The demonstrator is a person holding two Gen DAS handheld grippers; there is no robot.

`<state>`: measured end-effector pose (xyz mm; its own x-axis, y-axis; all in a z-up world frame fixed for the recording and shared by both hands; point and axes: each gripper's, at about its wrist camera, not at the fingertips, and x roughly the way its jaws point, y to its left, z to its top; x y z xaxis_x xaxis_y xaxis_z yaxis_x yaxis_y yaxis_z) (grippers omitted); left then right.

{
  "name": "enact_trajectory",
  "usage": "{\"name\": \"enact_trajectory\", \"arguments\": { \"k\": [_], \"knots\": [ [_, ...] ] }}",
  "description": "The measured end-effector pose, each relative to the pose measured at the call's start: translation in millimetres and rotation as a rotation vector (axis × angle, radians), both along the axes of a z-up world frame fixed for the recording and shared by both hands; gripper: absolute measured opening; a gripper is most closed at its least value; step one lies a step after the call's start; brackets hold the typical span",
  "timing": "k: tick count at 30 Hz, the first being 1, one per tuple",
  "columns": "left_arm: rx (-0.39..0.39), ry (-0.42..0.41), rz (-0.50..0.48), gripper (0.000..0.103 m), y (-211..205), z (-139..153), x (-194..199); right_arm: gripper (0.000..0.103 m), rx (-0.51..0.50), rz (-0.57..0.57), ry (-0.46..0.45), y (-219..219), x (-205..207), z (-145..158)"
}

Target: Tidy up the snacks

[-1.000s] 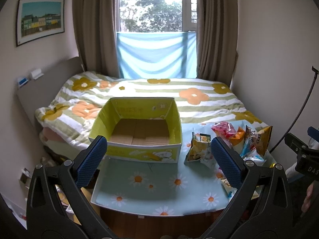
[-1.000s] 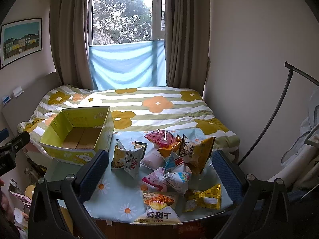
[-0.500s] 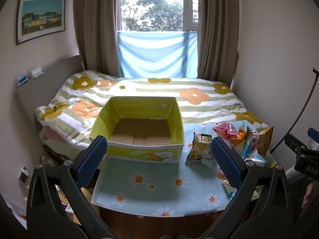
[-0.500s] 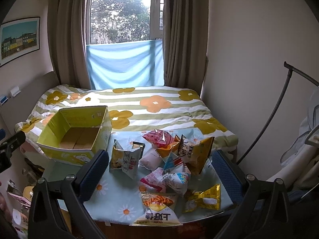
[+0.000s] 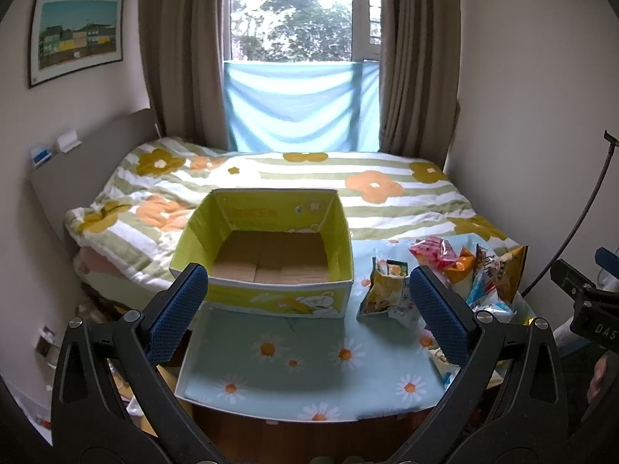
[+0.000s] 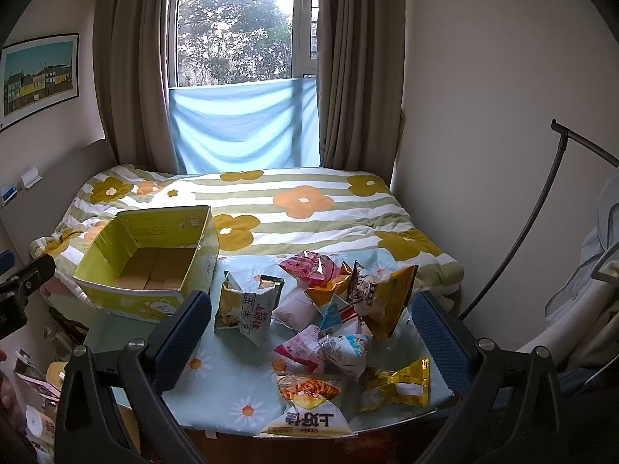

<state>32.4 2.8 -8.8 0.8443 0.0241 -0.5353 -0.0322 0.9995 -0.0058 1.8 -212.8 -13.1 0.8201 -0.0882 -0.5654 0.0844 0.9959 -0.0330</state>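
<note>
The snack bags [image 6: 332, 317] lie heaped on the right half of the table [image 5: 271, 371], most tilted or propped on one another; one orange bag [image 6: 309, 402] lies flat at the near edge, its long axis running toward the camera. The open yellow box [image 5: 267, 255] sits at the table's far left, mouth up, empty, with bare cloth in front. A bed [image 6: 309, 201] lies beyond. The left gripper [image 5: 309, 317] and right gripper [image 6: 309, 328] hover with jaws wide apart, holding nothing.
</note>
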Motion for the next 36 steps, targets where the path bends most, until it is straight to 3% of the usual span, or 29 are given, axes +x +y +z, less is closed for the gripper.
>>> {"name": "enact_trajectory", "arguments": {
  "k": [5, 9, 17, 25, 32, 36],
  "knots": [
    [0.001, 0.004, -0.007, 0.103, -0.2, 0.8, 2.0, 0.103, 0.002, 0.0, 0.0, 0.2, -0.1, 0.2],
    [-0.003, 0.054, -0.024, 0.103, 0.1, -3.1, 12.0, 0.103, 0.015, -0.002, 0.018, 1.4, 0.4, -1.6],
    [-0.033, 0.157, -0.15, 0.103, -12.6, -33.9, 44.7, 0.103, 0.018, -0.05, 0.095, -9.7, 8.7, -19.5],
    [-0.064, 0.266, -0.226, 0.103, -49.7, -75.6, 69.5, 0.103, 0.053, -0.036, 0.166, -38.8, 31.2, -52.0],
    [-0.071, 0.359, -0.213, 0.103, -88.7, -114.3, 103.2, 0.103, 0.127, 0.033, 0.264, -63.5, 65.9, -97.0],
    [-0.037, 0.406, -0.2, 0.103, -118.5, -137.4, 130.0, 0.103, 0.174, 0.085, 0.336, -77.0, 86.3, -127.9]
  ]
}}
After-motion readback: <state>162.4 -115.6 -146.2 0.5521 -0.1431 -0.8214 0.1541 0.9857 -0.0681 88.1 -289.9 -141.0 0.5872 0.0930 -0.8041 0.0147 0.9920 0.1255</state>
